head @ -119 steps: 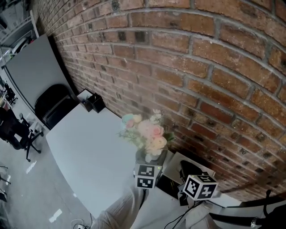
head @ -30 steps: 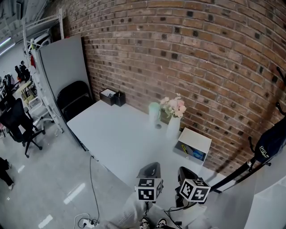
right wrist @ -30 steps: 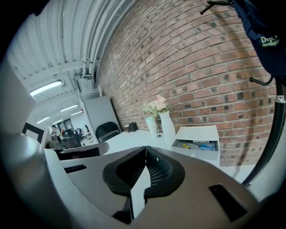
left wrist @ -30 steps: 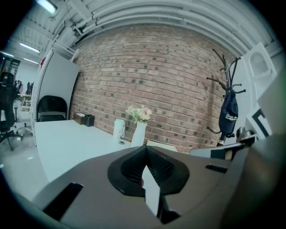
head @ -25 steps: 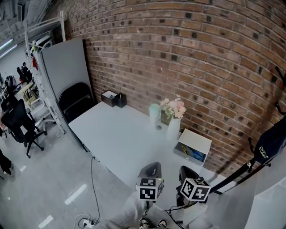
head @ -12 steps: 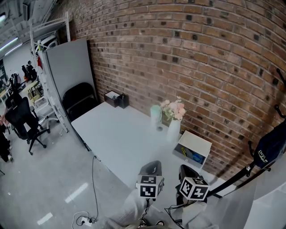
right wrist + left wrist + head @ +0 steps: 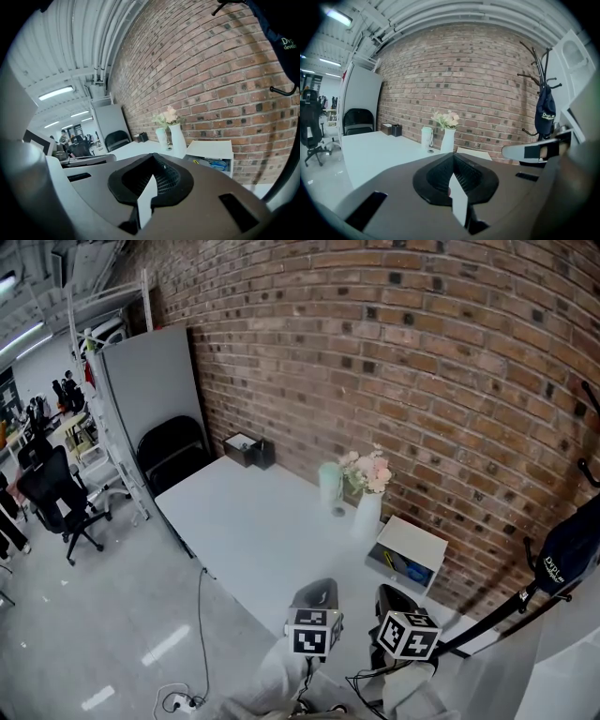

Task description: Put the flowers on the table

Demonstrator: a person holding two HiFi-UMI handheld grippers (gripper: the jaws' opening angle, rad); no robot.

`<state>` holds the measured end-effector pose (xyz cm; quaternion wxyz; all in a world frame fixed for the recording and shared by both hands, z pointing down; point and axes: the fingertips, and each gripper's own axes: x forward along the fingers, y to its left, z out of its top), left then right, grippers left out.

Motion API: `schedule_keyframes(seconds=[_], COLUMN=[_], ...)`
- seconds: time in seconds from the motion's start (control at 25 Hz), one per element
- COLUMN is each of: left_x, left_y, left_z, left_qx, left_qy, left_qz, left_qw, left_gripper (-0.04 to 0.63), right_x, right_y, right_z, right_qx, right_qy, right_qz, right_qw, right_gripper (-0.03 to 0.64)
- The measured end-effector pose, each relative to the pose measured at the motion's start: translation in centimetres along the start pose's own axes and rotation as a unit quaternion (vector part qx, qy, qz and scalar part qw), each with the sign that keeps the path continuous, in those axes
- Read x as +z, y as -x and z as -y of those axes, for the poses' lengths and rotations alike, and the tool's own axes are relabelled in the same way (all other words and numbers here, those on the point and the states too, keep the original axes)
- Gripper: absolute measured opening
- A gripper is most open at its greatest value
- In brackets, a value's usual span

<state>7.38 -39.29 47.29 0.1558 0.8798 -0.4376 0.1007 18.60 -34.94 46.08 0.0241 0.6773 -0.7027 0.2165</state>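
Pink and cream flowers (image 7: 367,470) stand in a tall white vase (image 7: 367,516) upright on the white table (image 7: 244,521), close to the brick wall. The same flowers (image 7: 446,120) (image 7: 168,115) show far ahead in both gripper views. My left gripper (image 7: 319,589) (image 7: 453,157) and right gripper (image 7: 390,597) (image 7: 152,157) hang side by side, well short of the table's near edge. Both have their jaws shut with nothing between them.
A mint tumbler (image 7: 329,484) stands just left of the vase, a white open-fronted box (image 7: 409,555) to its right. Two small black boxes (image 7: 249,449) sit at the table's far end. A black chair (image 7: 174,452) and grey panel (image 7: 146,381) lie beyond; a coat stand with a dark bag (image 7: 570,549) is at the right.
Several seconds ago both grippers were right at the vase of flowers; now they are well back from the table and the vase stands alone. Over the last second the grippers kept still.
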Motion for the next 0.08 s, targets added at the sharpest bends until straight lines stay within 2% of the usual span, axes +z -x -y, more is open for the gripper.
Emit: schedule_keyframes(seconds=[0.08], left_x=[-0.05], left_y=[-0.08], left_z=[0.01], left_qx=[0.001], left_qy=[0.001], left_qz=[-0.002], left_qw=[1.0], left_gripper=[0.008], right_x=[0.1], right_y=[0.01], right_z=[0.07], right_qx=[0.001], right_qy=[0.001], right_qz=[0.0], right_qw=[1.0], right_gripper=[0.023])
